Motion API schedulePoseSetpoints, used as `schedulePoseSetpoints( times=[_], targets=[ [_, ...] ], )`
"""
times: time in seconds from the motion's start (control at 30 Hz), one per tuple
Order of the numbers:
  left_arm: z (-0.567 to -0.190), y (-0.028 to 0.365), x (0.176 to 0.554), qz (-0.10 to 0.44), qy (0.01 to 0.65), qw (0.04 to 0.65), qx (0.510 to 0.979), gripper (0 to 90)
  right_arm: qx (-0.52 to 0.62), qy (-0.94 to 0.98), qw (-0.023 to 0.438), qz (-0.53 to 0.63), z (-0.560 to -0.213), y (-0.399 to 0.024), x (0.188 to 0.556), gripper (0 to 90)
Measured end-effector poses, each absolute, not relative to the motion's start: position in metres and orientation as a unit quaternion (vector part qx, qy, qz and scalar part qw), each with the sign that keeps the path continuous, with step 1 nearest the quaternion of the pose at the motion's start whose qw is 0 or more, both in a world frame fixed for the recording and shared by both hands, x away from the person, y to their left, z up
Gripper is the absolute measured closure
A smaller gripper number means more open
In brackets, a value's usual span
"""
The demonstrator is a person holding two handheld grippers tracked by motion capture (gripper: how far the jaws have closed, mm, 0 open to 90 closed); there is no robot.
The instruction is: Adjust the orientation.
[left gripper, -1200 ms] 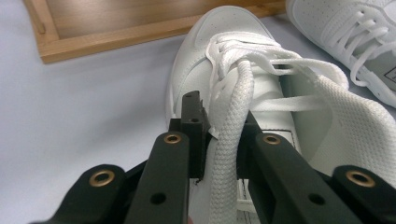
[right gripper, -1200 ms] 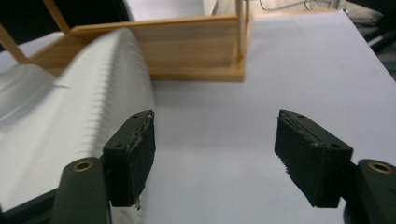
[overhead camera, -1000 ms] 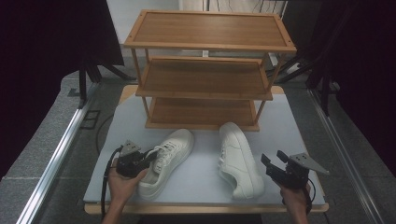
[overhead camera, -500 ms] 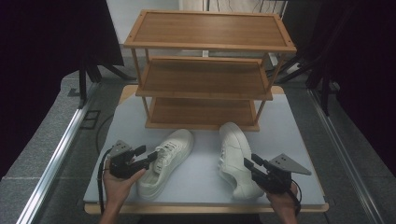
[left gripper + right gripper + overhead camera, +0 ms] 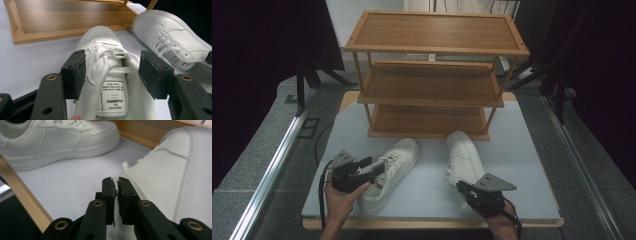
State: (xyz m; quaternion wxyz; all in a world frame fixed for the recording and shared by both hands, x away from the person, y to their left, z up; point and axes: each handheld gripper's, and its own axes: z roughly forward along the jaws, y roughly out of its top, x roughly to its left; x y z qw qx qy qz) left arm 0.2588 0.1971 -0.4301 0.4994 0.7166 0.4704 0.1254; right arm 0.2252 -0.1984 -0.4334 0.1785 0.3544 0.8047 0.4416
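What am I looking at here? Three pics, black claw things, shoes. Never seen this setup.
No robot here: a person holds a black two-jaw gripper in each hand. The wide picture comes from a fixed camera above the person's side of the pale grey table. The other two come from cameras riding on each gripper, looking along its jaws.

On the table stands a three-tier wooden shoe rack, all tiers bare. In front of it lie two white lace-up sneakers.

The left gripper is open, its jaws either side of the left sneaker at the tongue and laces, not yet squeezing.

The right gripper is at the heel end of the right sneaker. Its jaws are nearly together with a thin white edge between them, apparently pinching the shoe's heel edge.
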Motion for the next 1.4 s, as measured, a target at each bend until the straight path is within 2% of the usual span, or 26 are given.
schedulePoseSetpoints(
  times=[0.4, 0.7, 1.07, 1.13, 1.2, 1.3, 1.37, 1.4],
  targets=[
    [-0.434, 0.204, 0.259, 0.110, 0.484, 0.504, 0.706, 38.7, 0.348, 0.819, 0.165, 0.425, -0.441, -0.195, 0.229, 85.6],
    [-0.436, 0.207, 0.259, 0.102, 0.487, 0.506, 0.705, 38.7, 0.369, 0.799, 0.152, 0.449, -0.433, -0.216, 0.237, 88.8],
    [-0.429, 0.205, 0.258, 0.100, 0.484, 0.517, 0.699, 38.7, 0.437, 0.752, 0.191, 0.455, -0.429, -0.267, 0.243, 89.4],
    [-0.429, 0.201, 0.259, 0.100, 0.481, 0.514, 0.703, 38.7, 0.444, 0.742, 0.178, 0.470, -0.430, -0.276, 0.245, 89.4],
    [-0.431, 0.198, 0.260, 0.098, 0.480, 0.511, 0.706, 38.4, 0.478, 0.707, 0.149, 0.499, -0.437, -0.304, 0.252, 89.4],
    [-0.433, 0.197, 0.261, 0.100, 0.481, 0.510, 0.706, 38.2, 0.518, 0.683, 0.159, 0.491, -0.444, -0.333, 0.256, 89.3],
    [-0.433, 0.198, 0.260, 0.099, 0.483, 0.509, 0.706, 38.2, 0.518, 0.662, 0.119, 0.528, -0.448, -0.345, 0.258, 89.3],
    [-0.433, 0.199, 0.260, 0.099, 0.484, 0.510, 0.705, 38.3, 0.517, 0.663, 0.119, 0.528, -0.448, -0.344, 0.258, 89.2]
  ],
)
